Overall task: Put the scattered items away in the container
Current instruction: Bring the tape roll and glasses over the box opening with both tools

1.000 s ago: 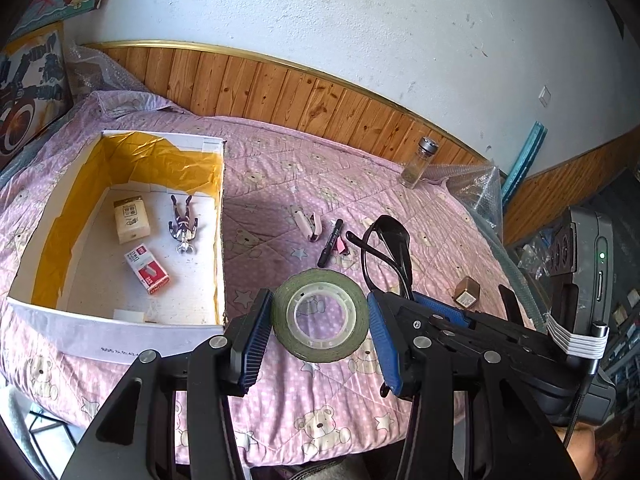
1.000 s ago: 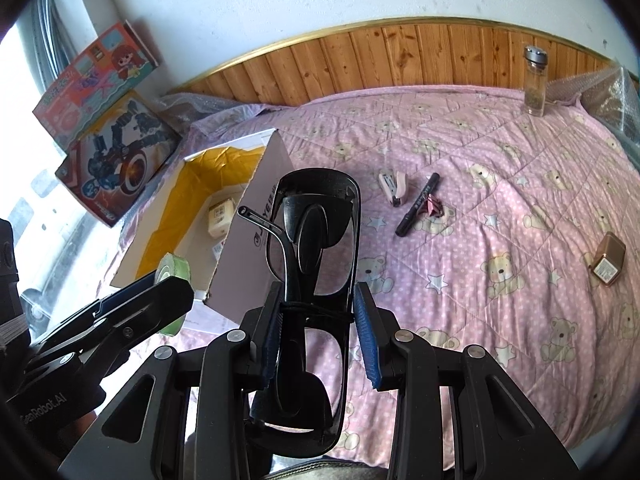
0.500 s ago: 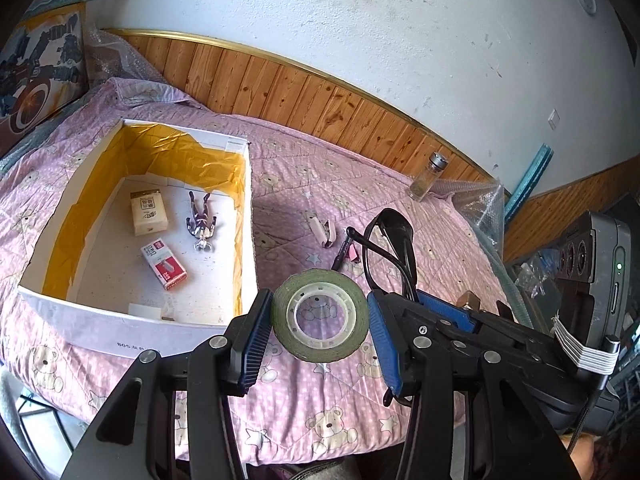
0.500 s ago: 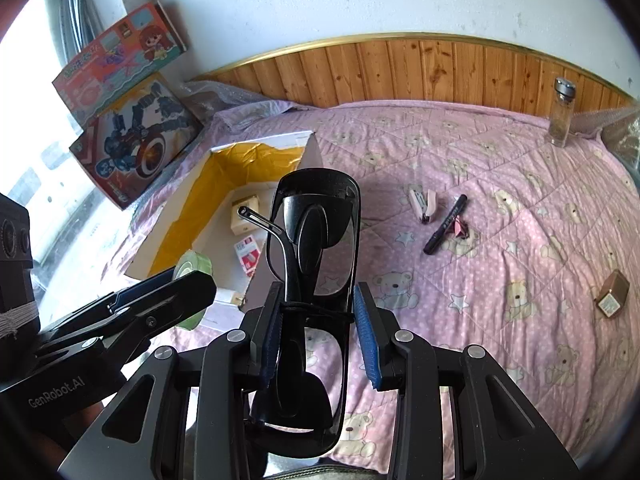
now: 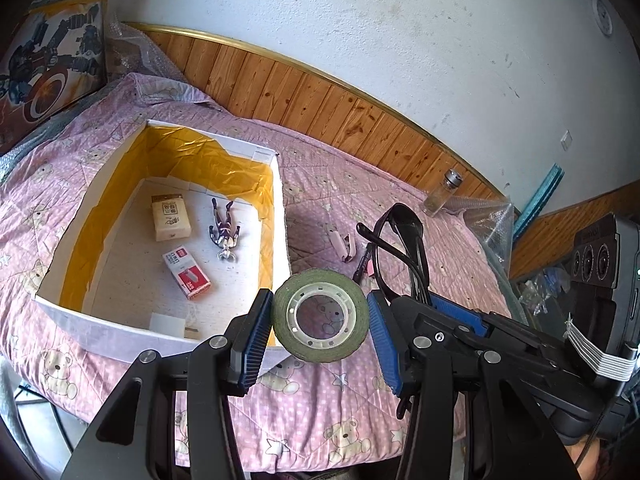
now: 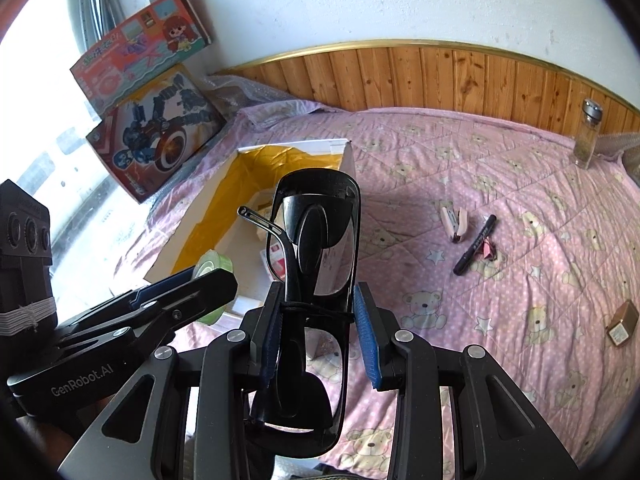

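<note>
- The container, a white box lined with yellow, sits on the bed under a pink quilt printed with bears.
- Inside the container lie a cream packet, a small figure and a red-and-white packet, all apart from one another on its floor.
- The left claw is clamped on a green roll of tape, held in the air just over the container's near right corner.
- The right claw is clamped on a pair of black sunglasses, standing upright between its blue pads, just right of the container and beside the left claw.
- Right of the container, on the quilt, lie a pink stapler and a black marker with a small pink scrap touching it.
- Further right of the container rests a small brown box, well apart from the marker.
- A glass jar with a metal lid stands upright by the wooden wall panel, far right of the container.
</note>
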